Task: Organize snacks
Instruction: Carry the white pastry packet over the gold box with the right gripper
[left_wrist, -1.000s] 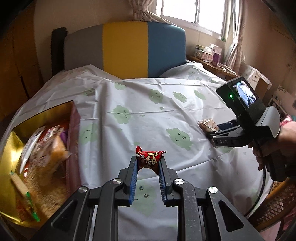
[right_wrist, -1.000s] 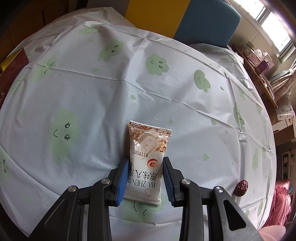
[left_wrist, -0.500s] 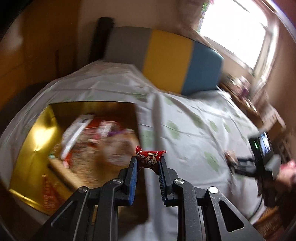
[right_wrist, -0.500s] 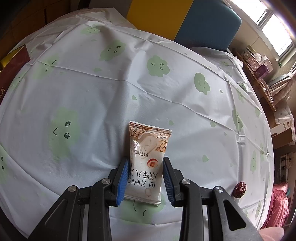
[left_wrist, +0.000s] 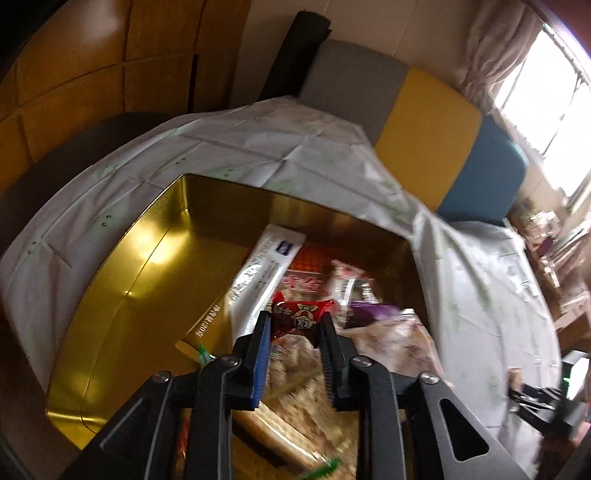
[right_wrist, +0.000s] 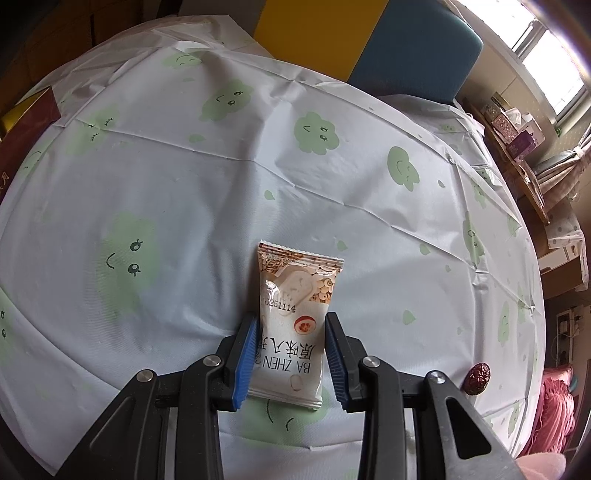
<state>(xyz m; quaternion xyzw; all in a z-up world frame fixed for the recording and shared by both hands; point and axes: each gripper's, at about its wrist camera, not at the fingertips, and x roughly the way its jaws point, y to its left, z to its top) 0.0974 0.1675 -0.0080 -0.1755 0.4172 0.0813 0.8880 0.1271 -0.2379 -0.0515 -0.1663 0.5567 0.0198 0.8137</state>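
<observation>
My left gripper (left_wrist: 295, 319) hangs over the open gold tin (left_wrist: 122, 280), and its jaws are opening. Between its pads a small red snack packet (left_wrist: 301, 320) still spans the gap, touching both. Under it the tin holds several packets, among them a long white one (left_wrist: 266, 266). My right gripper (right_wrist: 291, 328) is shut on the lower half of a white and brown snack packet (right_wrist: 299, 280). That packet lies flat on the white tablecloth (right_wrist: 184, 177) with green cloud prints. At the right edge of the left wrist view the right gripper shows only as a blur.
A dark red date (right_wrist: 477, 378) lies on the cloth to the right of my right gripper. The tin's red outer wall (right_wrist: 26, 122) shows at the far left. A grey, yellow and blue chair back (left_wrist: 424, 122) stands behind the table. Cluttered shelves fill the right.
My left gripper swung left from above the tablecloth to above the gold tin, rolling as it went, with the red packet between its pads. Its jaws stand slightly wider. The right gripper stayed put.
</observation>
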